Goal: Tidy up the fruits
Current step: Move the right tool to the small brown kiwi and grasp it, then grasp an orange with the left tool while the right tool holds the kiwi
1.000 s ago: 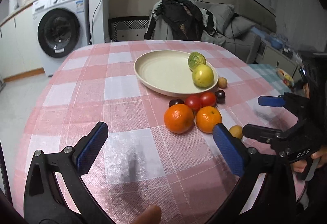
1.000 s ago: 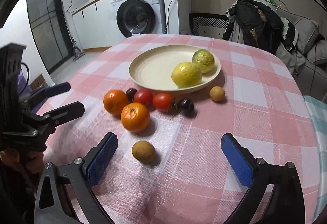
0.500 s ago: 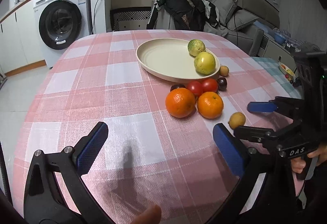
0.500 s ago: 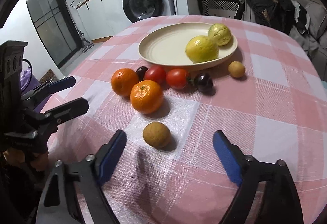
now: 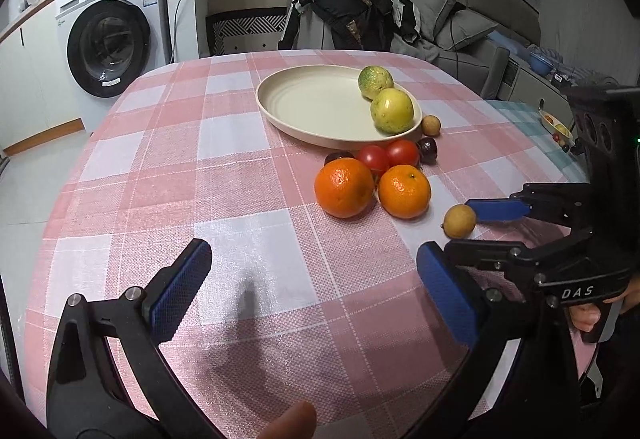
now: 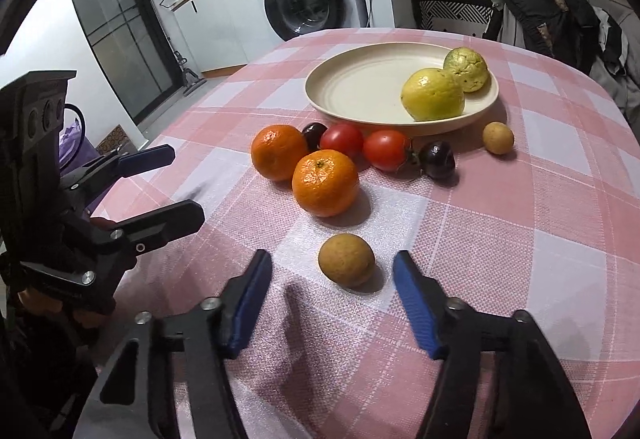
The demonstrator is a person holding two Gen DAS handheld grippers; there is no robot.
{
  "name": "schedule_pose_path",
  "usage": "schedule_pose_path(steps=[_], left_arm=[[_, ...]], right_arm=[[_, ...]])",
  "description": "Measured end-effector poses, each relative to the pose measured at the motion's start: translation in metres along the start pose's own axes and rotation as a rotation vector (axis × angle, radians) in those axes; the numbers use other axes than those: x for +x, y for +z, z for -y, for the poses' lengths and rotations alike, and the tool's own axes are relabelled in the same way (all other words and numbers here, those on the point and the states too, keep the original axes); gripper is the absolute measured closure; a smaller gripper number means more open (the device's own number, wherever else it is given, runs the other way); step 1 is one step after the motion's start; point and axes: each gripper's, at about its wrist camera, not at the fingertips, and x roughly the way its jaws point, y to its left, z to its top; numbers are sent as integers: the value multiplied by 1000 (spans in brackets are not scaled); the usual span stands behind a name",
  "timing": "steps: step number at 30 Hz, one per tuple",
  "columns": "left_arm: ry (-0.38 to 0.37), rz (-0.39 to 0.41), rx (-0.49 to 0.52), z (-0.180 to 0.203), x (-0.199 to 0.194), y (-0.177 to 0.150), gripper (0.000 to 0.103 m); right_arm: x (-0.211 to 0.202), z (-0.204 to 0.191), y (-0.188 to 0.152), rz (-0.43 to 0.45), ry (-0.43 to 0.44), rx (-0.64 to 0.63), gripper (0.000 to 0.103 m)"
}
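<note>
pink-and-white checked tablecloth [image 5: 240, 167], washing machine [image 5: 108, 39] behind at 10 o'clock.

left wrist view: left gripper [image 5: 312, 291] hovers over bare cloth, jaws wide, nothing between them, probably parked while the other works. cream plate [image 5: 312, 107] at 12 with two guavas [image 5: 391, 110] on its right rim. two oranges [image 5: 344, 187], tomatoes and dark plums cluster just off the plate edge, likely queued for plating. right gripper [image 5: 460, 239] at 3 o'clock brackets a small brown longan [image 5: 459, 221].

right wrist view: right gripper [image 6: 332, 303] jaws have just been closing, longan [image 6: 346, 259] sits between them, pads not yet touching, so not gripped. second longan [image 6: 497, 137] at 1 o'clock beside the plate [image 6: 360, 87].
</note>
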Motion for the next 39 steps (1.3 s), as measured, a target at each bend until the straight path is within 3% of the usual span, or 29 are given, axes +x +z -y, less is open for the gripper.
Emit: schedule_pose_path(steps=[4,8,19,24,32,39], left_arm=[[-2,2,-1,-1,0,0,1],[-1,-1,-3,-1,0,0,1],[-10,-30,-1,0,8,2,1],[1,-64,16,6,22,10,11],[34,-112,20,8,52,31,12],[72,-150,70,15,74,39,24]], right_arm=[[1,1,1,2,4,6,53],[1,2,1,12,-8,15,73],[-20,14,8,122,-20,73,74],[-21,16,9,127,-12,84,74],[-34,18,9,143,-8,85,74],[-49,25,11,169,0,106,74]])
